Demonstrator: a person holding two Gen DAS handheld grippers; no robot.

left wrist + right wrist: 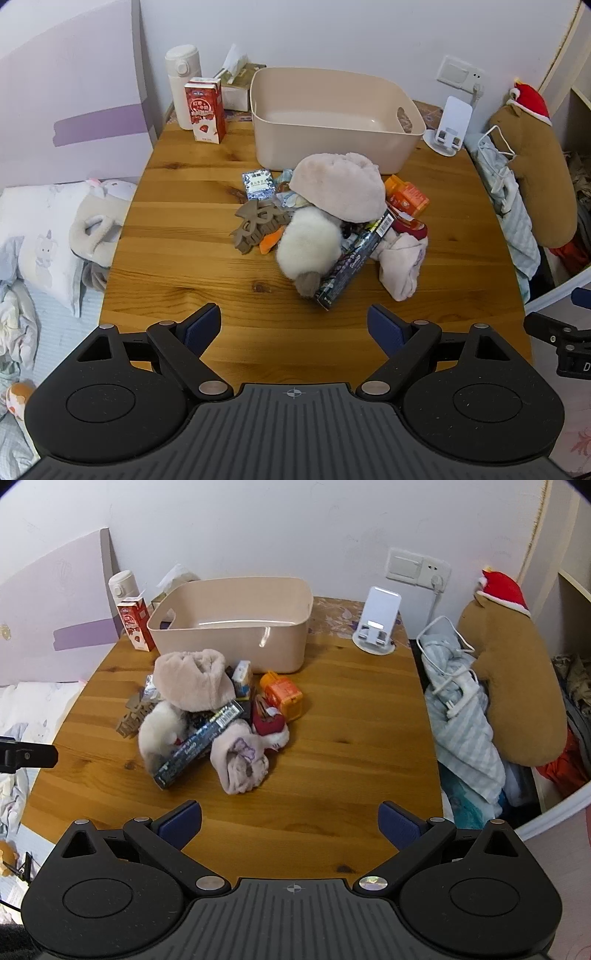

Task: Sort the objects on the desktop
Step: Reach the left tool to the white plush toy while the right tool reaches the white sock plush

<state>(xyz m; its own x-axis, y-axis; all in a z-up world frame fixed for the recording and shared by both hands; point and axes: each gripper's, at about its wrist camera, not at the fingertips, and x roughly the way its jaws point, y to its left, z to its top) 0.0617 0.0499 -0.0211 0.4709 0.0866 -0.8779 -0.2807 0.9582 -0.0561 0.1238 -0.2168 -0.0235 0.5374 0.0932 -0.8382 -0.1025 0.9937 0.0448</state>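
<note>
A pile of objects lies mid-table: a pink plush hat (340,186) (192,677), a white fluffy toy (308,245) (159,727), a dark long box (352,260) (201,740), a rolled pink cloth (402,264) (240,762), an orange box (406,195) (282,694), a brown hair claw (258,225) (135,716) and a small blue-white box (258,183). An empty beige bin (332,118) (236,624) stands behind the pile. My left gripper (294,326) is open and empty, short of the pile. My right gripper (290,823) is open and empty, nearer the table's front edge.
A red milk carton (205,110) (136,626), a white flask (183,85), a tissue box (238,83) and a white phone stand (448,127) (376,626) stand at the back. Bedding lies left; clothes and a brown plush (517,686) lie right of the table.
</note>
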